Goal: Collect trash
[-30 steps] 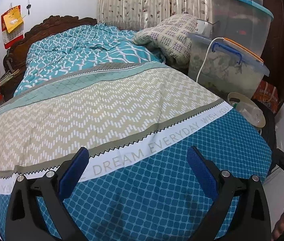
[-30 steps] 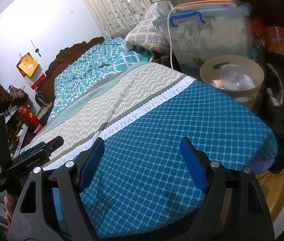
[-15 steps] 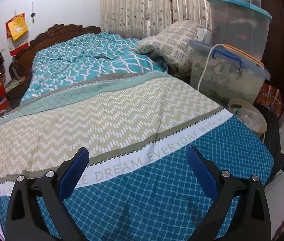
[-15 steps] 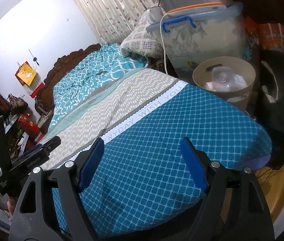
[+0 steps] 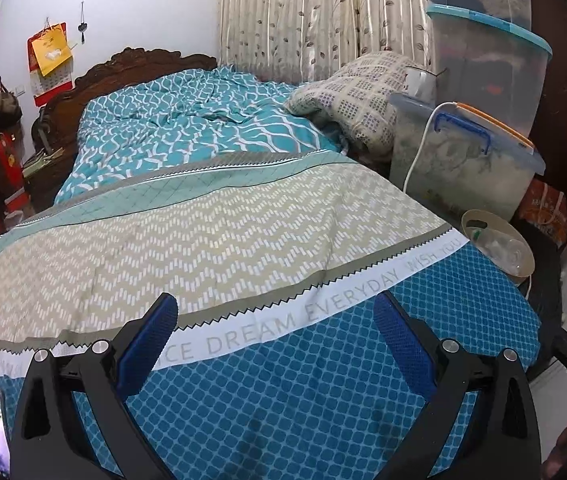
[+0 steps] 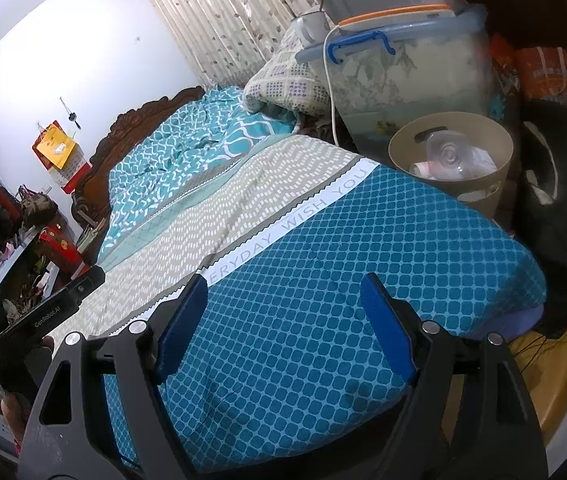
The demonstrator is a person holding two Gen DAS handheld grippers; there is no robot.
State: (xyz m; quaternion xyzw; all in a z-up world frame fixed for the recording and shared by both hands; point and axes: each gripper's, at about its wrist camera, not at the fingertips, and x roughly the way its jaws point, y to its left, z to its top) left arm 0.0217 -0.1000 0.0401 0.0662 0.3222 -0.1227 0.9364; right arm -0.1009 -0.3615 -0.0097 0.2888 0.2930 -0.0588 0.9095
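Right wrist view: beige wastebasket (image 6: 451, 148) upright, mouth upward, beside bed's (image 6: 323, 264) far foot corner; right gripper (image 6: 285, 320) and left gripper (image 5: 275, 344) wide apart, empty.

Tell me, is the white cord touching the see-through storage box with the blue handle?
Touching. In the right wrist view the white cord drapes over the lid edge of the storage box and hangs down its front wall, beside the blue handle.

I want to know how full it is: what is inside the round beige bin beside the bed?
In the round beige bin, a clear plastic bottle lies on top of pink-and-white wrappers. Whatever sits beneath them is covered.
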